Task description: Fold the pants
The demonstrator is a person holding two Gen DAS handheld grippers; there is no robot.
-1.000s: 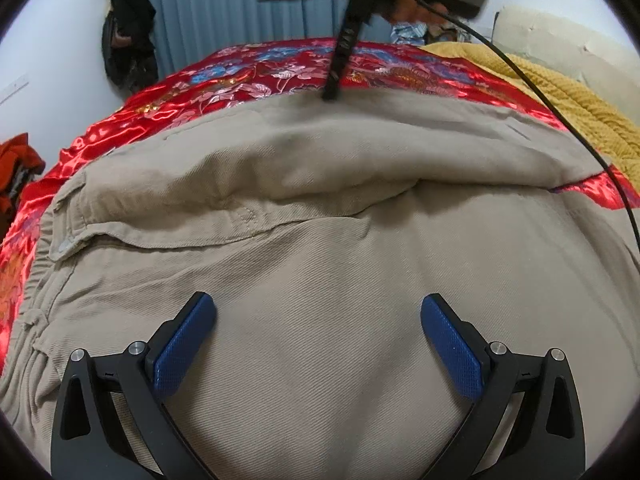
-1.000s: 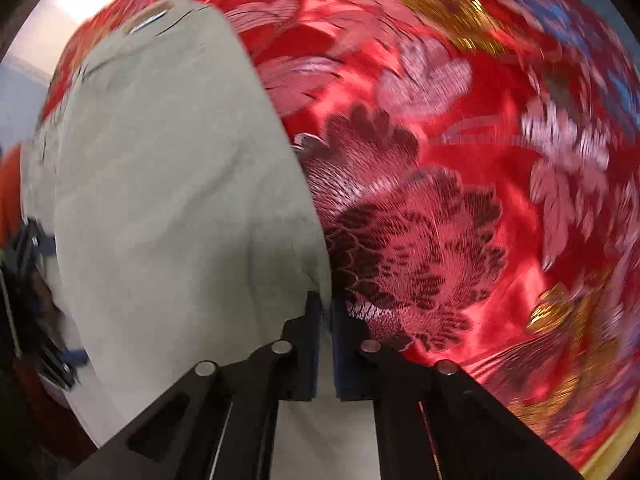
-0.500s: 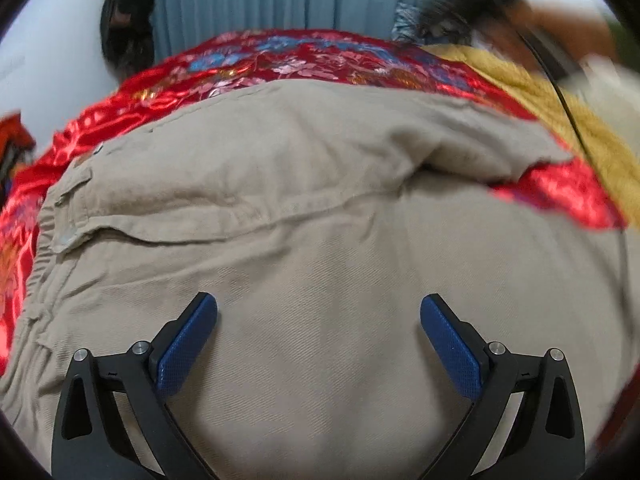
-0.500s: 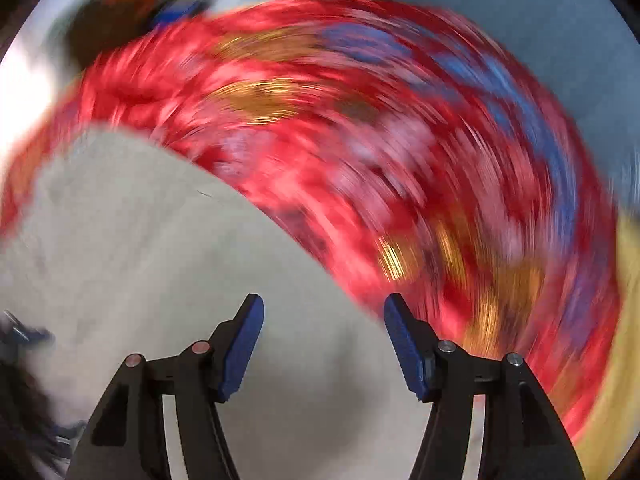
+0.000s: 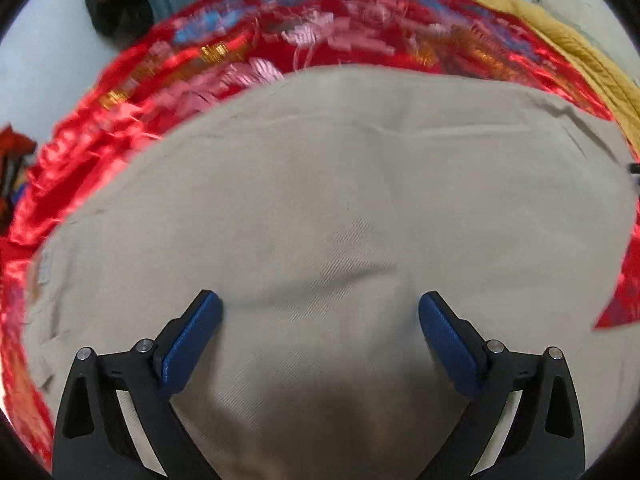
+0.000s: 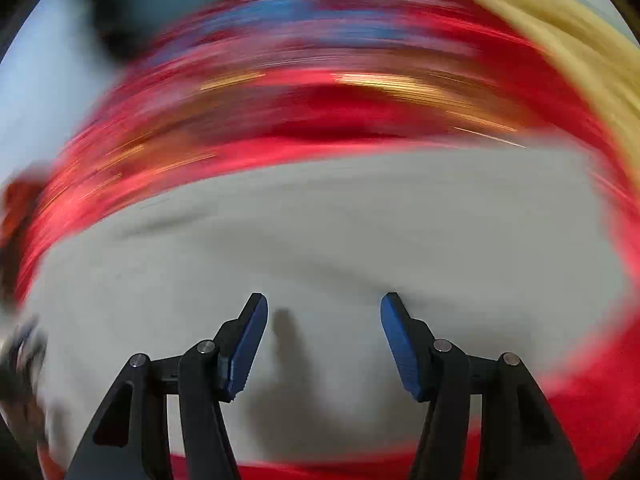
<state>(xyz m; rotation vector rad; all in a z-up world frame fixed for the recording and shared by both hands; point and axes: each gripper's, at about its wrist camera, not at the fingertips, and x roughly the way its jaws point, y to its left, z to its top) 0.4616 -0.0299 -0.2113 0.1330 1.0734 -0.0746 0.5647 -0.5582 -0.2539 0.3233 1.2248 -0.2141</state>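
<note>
One pair of pants (image 5: 340, 208) covers the bedspread (image 5: 280, 44); left gripper (image 5: 320, 316) wide and empty, right gripper (image 6: 324, 320) closing, empty.

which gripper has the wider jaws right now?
The left gripper: its jaws stand wider apart over the pants than the right gripper's.

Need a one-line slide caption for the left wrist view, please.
Left gripper, jaws open and empty, over beige pants on a red floral bedspread.

Matt beige twill pants (image 5: 340, 200) lie on a glossy red embroidered satin bedspread (image 5: 132, 92) beside a coarse mustard knit blanket (image 5: 580, 52).
</note>
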